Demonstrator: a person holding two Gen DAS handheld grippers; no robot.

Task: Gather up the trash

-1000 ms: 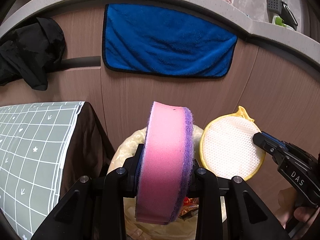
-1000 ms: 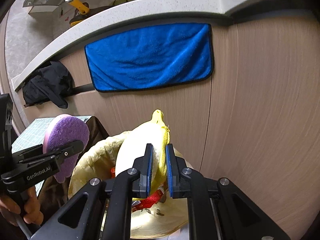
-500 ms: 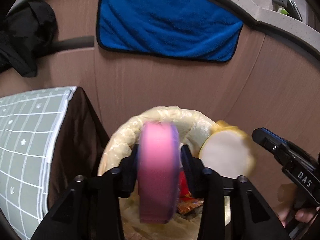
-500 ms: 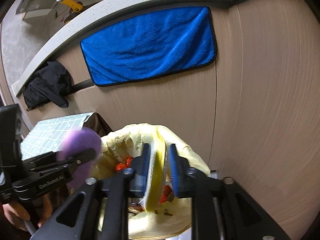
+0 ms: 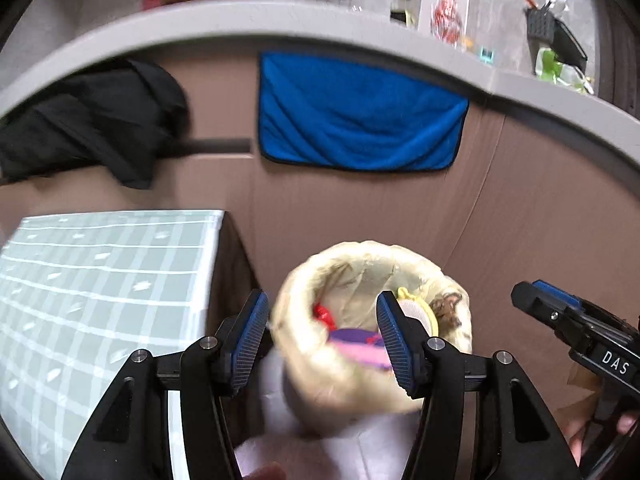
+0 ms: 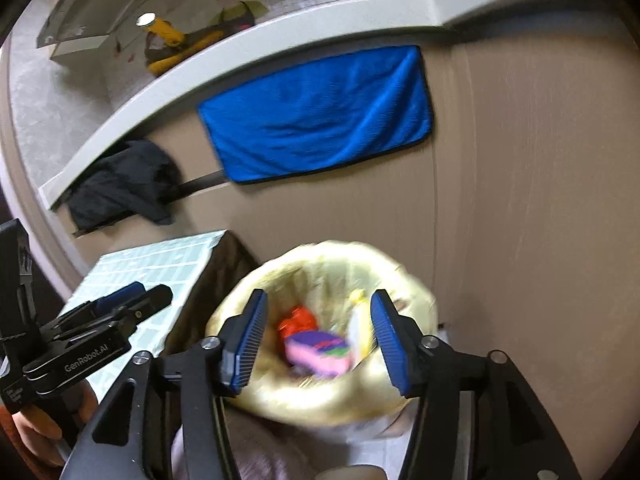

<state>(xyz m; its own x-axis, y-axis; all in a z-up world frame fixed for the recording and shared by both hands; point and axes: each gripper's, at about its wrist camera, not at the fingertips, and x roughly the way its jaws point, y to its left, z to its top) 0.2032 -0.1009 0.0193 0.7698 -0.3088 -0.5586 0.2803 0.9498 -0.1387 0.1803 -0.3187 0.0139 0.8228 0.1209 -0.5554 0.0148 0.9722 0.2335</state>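
A trash bin lined with a pale yellow bag (image 5: 304, 368) (image 6: 320, 394) stands against the cabinet. Inside it lie a pink and purple sponge (image 5: 360, 350) (image 6: 320, 350), a round yellow-rimmed white pad (image 5: 418, 312) (image 6: 358, 328) and red wrappers (image 5: 324, 314) (image 6: 298, 322). My left gripper (image 5: 322, 340) is open and empty above the bin; it also shows at the left of the right wrist view (image 6: 132, 298). My right gripper (image 6: 316, 340) is open and empty above the bin; it also shows at the right of the left wrist view (image 5: 536, 296).
A table with a green checked cloth (image 5: 92, 296) (image 6: 160, 264) stands left of the bin. A blue towel (image 5: 360, 116) (image 6: 320, 120) and a black cloth (image 5: 88, 120) (image 6: 120, 184) hang on the wooden cabinet front. A grey counter (image 5: 280, 16) carries several items.
Both grippers have opened. The pink and purple sponge and the yellow-rimmed pad have dropped into the bin. Both grippers have risen and tilted up from the bin.
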